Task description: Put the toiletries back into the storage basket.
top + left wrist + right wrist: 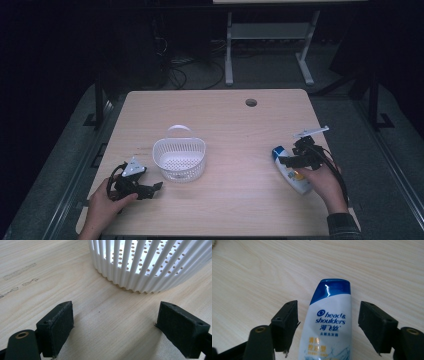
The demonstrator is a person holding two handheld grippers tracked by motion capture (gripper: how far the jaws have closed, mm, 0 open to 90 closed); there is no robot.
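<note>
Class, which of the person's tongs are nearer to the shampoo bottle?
Right. The right tongs straddle the shampoo bottle, jaws open either side. The left tongs sit across the table beside the white basket.

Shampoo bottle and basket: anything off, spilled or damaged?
Nothing spilled or damaged. The shampoo bottle lies flat on the table, cap shut, between the right gripper jaws with gaps on both sides. The white basket stands upright and empty. Faint scuffs mark the wood beside the basket.

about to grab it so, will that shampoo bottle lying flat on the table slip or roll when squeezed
The shampoo bottle looks glossy, so probably a bit slippery. Its flattened body lies on its side on the table, so it is unlikely to roll. The plastic may give slightly under pressure.
</note>
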